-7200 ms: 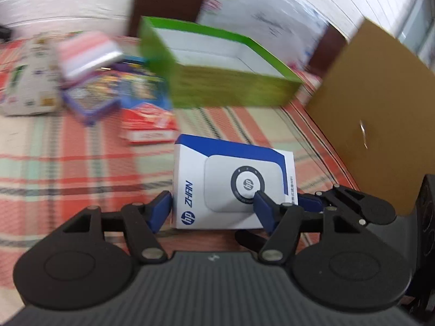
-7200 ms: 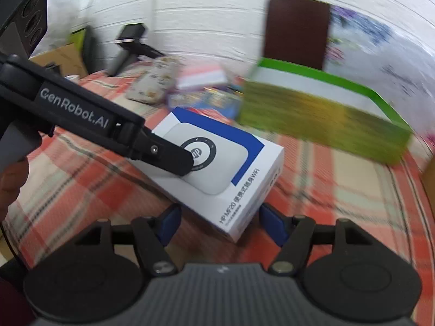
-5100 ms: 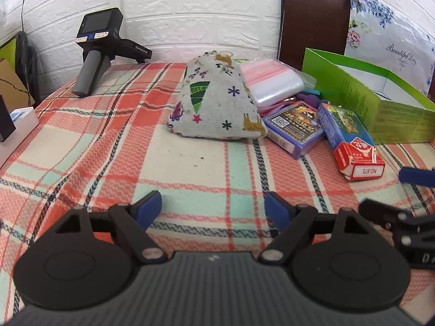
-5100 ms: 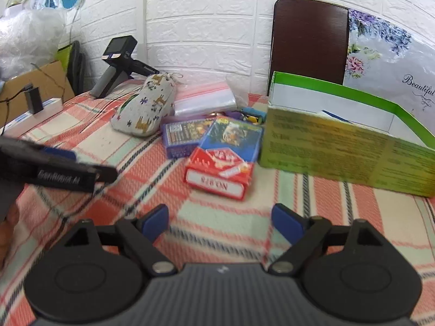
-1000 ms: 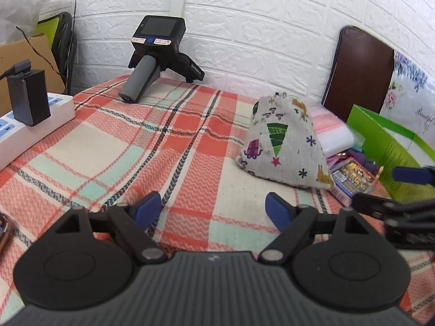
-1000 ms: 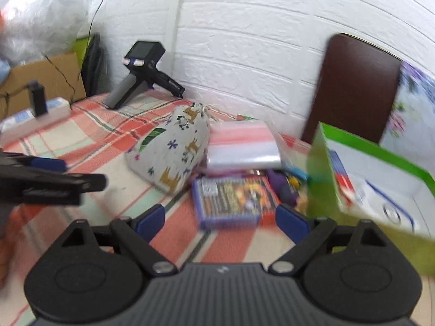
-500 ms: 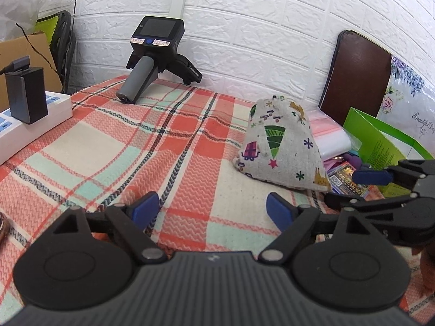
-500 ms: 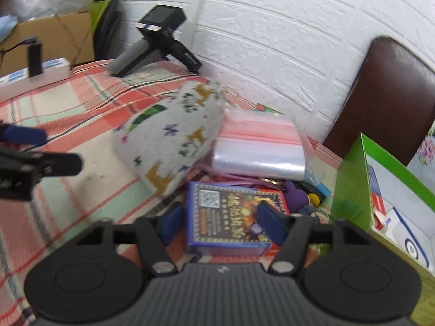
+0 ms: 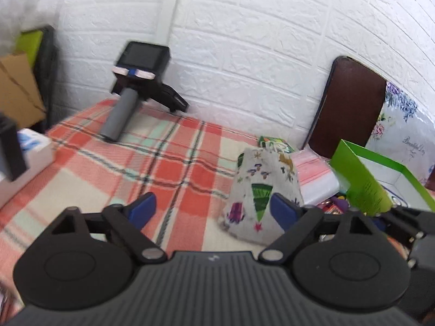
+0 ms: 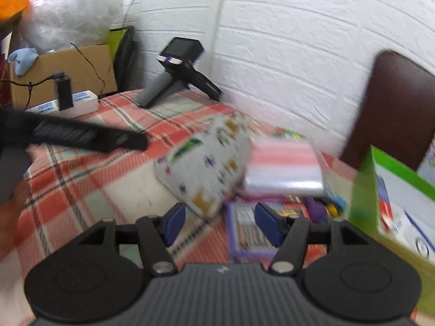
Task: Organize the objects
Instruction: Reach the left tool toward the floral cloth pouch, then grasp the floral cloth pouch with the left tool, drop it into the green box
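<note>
Left gripper (image 9: 209, 207) spread wide, empty, over plaid cloth (image 9: 174, 168). Printed pouch (image 9: 262, 187) partly behind its right finger. Right gripper (image 10: 220, 222): purple card box (image 10: 244, 233) between fingers, blurred, contact unclear. Green box (image 10: 364, 190) cut off right.

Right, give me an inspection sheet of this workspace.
Surface: plaid cloth over the table.
Job's things: printed pouch, zip bags, purple card box, green box holding a white carton.
Clutter: spare handheld device, power strip.
Grippers: left tool open, empty; right tool open, right pad over the card box, grip unclear.
Cables: black lead by the cardboard box.
Surroundings: white brick wall, brown chair back.
</note>
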Tool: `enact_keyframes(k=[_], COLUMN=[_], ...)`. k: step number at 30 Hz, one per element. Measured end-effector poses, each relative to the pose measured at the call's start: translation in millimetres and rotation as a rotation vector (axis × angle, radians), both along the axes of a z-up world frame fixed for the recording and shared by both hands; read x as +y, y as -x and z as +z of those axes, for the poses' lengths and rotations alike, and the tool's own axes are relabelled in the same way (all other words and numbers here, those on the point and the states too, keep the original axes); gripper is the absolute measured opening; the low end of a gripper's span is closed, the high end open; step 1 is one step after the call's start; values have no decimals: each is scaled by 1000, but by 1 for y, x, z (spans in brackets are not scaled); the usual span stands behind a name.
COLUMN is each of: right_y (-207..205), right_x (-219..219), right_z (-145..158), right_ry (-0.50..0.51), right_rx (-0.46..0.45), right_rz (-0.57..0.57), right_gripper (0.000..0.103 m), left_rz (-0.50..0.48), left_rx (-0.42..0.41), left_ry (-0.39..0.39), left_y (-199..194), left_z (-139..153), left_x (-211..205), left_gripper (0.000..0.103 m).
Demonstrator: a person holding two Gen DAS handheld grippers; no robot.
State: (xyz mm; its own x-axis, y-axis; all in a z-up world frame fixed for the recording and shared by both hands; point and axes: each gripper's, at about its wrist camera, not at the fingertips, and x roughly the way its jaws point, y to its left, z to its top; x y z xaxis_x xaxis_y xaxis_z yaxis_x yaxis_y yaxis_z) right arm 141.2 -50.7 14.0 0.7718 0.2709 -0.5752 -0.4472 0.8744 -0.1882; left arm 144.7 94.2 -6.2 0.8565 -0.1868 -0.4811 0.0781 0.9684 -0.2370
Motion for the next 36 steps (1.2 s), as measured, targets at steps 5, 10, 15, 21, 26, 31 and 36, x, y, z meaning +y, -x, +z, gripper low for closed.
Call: enact_keyframes(k=[5,10,15,21,26,31,36], right_y=[-35,-31,36,127,157,178,198], right_x=[27,28,14,-19,-58,-104,-147], right_z=[-21,-18,-19,-26,-20,-16,-16], right_ry=[19,18,69,98,41,5,-30], right_rx=[52,37,-1,-40,-26,-15,-9], right_rz=[-2,-5,106,151,34,-121,-300], right_gripper=[66,43,40,40,39,38,38], left_rz=[-115,-205,-252,-352,-465,-602,-774], left_rx=[115,169,190,211,228,236,233], left_ry=[90,231,291,261,220,166,114], left_y=[-48,-39,30,104,114,117,122], left_z=[-18,-22,-24,-26,-18,-15,-15], left_x=[-6,-8,-8,-41,-87,-151,-216], left_gripper=[99,53,50,50,50,50,50])
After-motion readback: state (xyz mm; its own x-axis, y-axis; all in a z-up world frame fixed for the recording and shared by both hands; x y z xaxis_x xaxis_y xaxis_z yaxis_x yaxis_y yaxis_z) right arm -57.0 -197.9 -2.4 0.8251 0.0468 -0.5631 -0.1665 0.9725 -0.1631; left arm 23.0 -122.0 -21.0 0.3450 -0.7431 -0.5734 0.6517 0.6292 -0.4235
